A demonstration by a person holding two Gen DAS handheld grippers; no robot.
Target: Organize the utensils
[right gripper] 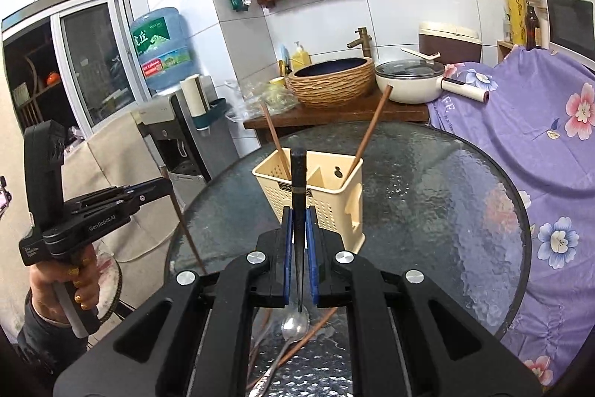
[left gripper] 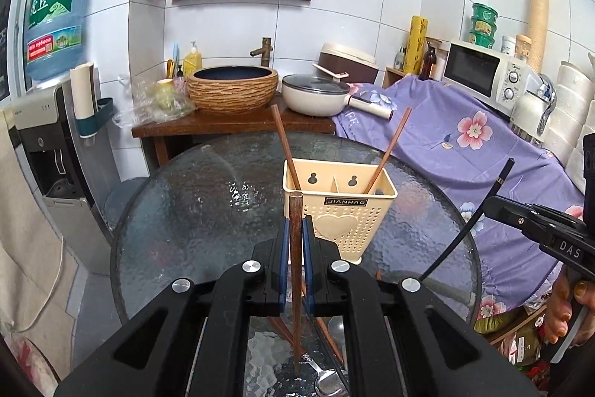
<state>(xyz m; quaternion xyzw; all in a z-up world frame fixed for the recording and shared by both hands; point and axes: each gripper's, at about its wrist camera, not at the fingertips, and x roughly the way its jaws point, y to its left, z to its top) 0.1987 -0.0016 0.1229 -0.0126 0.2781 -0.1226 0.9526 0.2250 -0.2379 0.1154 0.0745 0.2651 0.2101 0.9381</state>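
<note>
Both grippers are carrying chopsticks toward the cream utensil holder point(left gripper: 340, 207) standing on the round glass desk point(left gripper: 178, 211). The left gripper point(left gripper: 293, 240) is clamping a brown chopstick point(left gripper: 295, 285) upright between its blue pads; the right gripper point(right gripper: 299, 237) is pinching a black chopstick point(right gripper: 298, 181), jaws nearly closed on it. Best approach, I'd say: bring each tip over an open compartment, keep the stick near vertical, lower before releasing so it's not bouncing out. The holder is split by a divider: one brown chopstick is leaning in the left compartment point(left gripper: 286, 151), another in the right point(left gripper: 388, 155). A metal spoon point(right gripper: 295, 322) and more brown sticks are lying on the desk below the grippers.
</note>
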